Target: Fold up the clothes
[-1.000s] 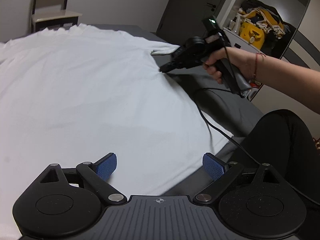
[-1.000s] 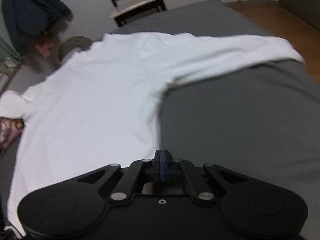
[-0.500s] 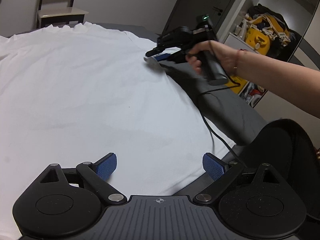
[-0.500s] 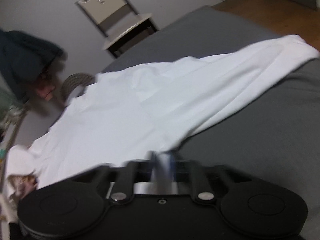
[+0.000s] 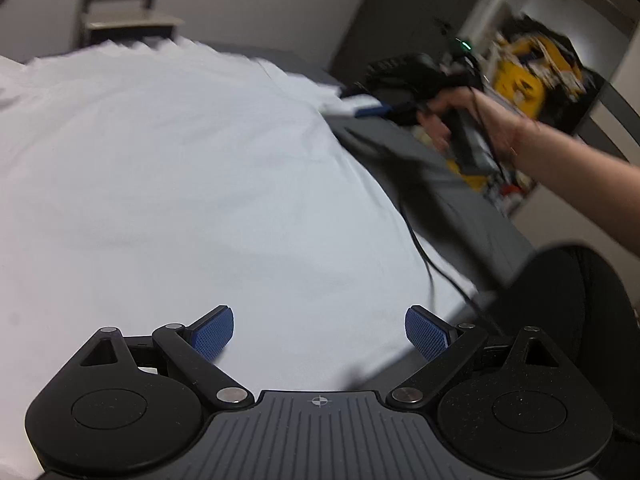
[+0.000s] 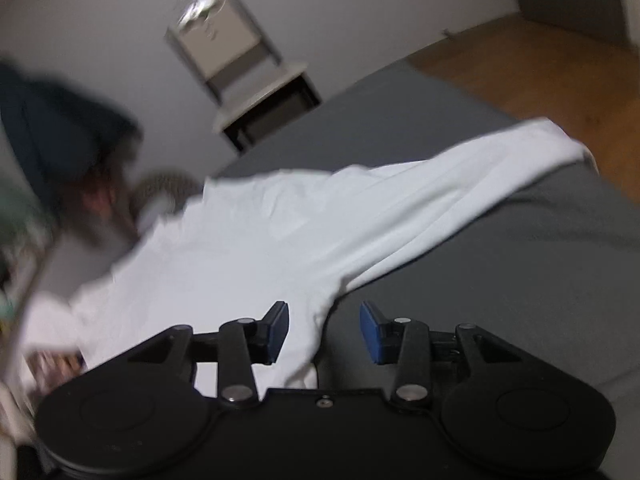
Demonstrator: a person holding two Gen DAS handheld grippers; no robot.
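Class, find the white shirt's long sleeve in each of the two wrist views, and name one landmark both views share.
Left wrist view: only the sleeve's start shows, upper middle, by the right claw.
Right wrist view: the sleeve runs from centre to upper right, across the grey bed.
Shared landmark: the chair by the far wall.

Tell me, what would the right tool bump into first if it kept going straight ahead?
Probably the white shirt. The right tool is open with the shirt's edge lying between its fingers, over the grey bed. Depth is hard to judge.
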